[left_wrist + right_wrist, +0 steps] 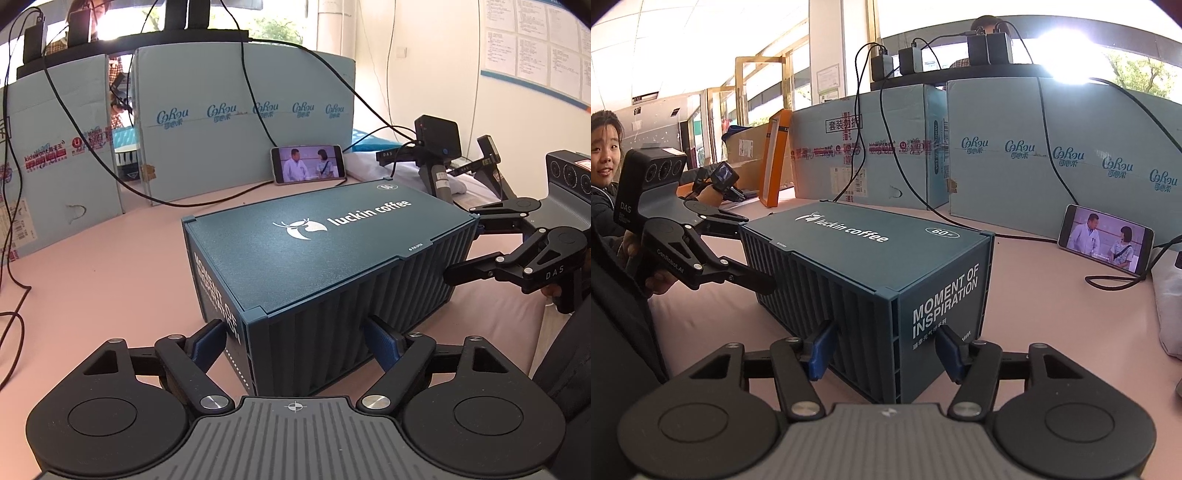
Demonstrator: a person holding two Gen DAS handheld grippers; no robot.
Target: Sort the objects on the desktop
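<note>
A dark teal container-shaped box [314, 258] [871, 258], printed "luckin coffee", lies on the pink table [92, 277]. In the left wrist view my left gripper [295, 325] straddles the box's near corner. One blue pad [210, 339] rests on the lettered end face, the other on the ribbed long side. My right gripper [886, 328] straddles a corner at the opposite end the same way, its pads [818, 350] against the two faces. Each view shows the other gripper [461, 251] [755, 254] at the far end of the box.
A phone [308, 164] [1106, 240] playing video leans against pale blue cardboard boxes [240, 129] [1034, 166] walling the table's back. Black cables [92, 158] trail over them. A white bag [1171, 302] lies at the right. A person [602, 206] sits at the left.
</note>
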